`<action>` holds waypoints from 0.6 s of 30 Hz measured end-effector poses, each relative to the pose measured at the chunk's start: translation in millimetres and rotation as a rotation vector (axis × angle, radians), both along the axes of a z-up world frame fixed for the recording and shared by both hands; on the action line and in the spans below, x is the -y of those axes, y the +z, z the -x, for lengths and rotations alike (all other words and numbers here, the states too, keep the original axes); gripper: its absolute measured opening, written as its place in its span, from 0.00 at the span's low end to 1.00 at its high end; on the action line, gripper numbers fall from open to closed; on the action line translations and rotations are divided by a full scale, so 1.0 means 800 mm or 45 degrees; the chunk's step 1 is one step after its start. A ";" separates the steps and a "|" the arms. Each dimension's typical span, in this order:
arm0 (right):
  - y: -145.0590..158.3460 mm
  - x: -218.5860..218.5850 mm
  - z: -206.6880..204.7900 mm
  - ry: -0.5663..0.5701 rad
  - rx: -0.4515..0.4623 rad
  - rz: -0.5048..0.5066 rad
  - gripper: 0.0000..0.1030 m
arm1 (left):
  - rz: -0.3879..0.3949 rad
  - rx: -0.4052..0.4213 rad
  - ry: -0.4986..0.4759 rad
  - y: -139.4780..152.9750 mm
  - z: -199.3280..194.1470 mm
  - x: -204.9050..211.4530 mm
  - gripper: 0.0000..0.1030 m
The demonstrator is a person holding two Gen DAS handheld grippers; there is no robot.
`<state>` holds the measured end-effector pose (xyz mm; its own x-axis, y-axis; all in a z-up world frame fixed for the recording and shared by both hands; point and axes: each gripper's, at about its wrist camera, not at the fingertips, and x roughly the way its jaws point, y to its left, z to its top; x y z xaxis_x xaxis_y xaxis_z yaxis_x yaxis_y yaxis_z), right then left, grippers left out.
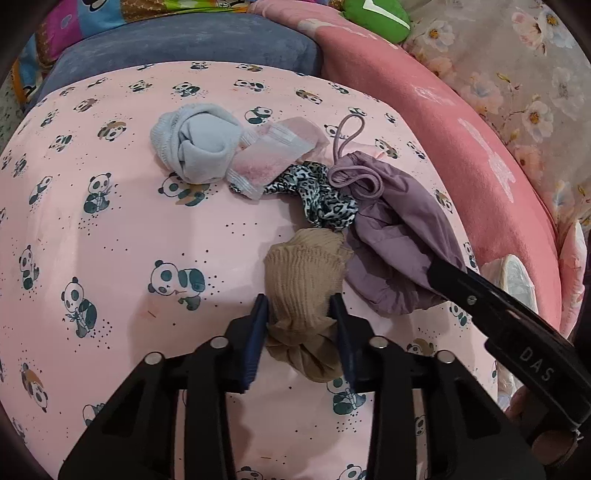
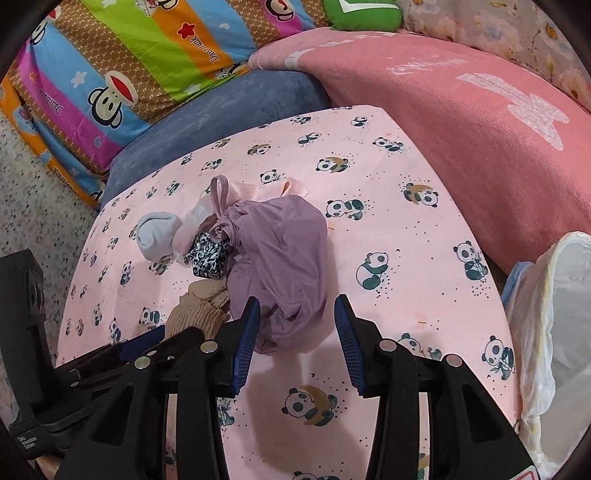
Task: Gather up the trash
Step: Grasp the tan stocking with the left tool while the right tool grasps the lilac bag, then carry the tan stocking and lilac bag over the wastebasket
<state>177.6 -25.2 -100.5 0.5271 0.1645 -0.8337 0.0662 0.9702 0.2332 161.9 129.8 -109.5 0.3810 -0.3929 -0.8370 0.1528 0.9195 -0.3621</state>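
A pile of small cloth items lies on the pink panda sheet. My left gripper is shut on a beige ribbed sock, with both blue pads pressing its sides. Behind it lie a leopard-print scrunchie, a pink sock and a rolled light-blue sock. A purple drawstring pouch lies to the right of the beige sock. My right gripper is open over its near end. The left pad touches the cloth and the right pad stands clear. One of its fingers shows over the pouch.
A white plastic bag stands open at the right edge of the sheet. A pink blanket rises behind on the right. A blue cushion, a striped quilt and a green pillow lie at the back. Speckled floor shows on the left.
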 end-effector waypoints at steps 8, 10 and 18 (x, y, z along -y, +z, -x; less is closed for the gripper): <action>0.011 -0.003 0.006 0.008 0.064 -0.002 0.06 | 0.003 0.059 -0.018 0.023 0.004 0.006 0.16; 0.024 0.000 0.010 0.003 0.101 -0.010 0.05 | -0.002 0.088 -0.019 0.035 0.006 0.008 0.16; 0.094 0.011 0.038 -0.023 0.272 -0.017 0.05 | -0.009 0.201 -0.034 0.084 0.019 0.022 0.16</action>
<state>147.0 -34.1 -25.2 0.6949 0.1638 -0.7002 0.0311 0.9660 0.2568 147.0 112.1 -42.2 0.4974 -0.3988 -0.7704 0.2319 0.9169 -0.3249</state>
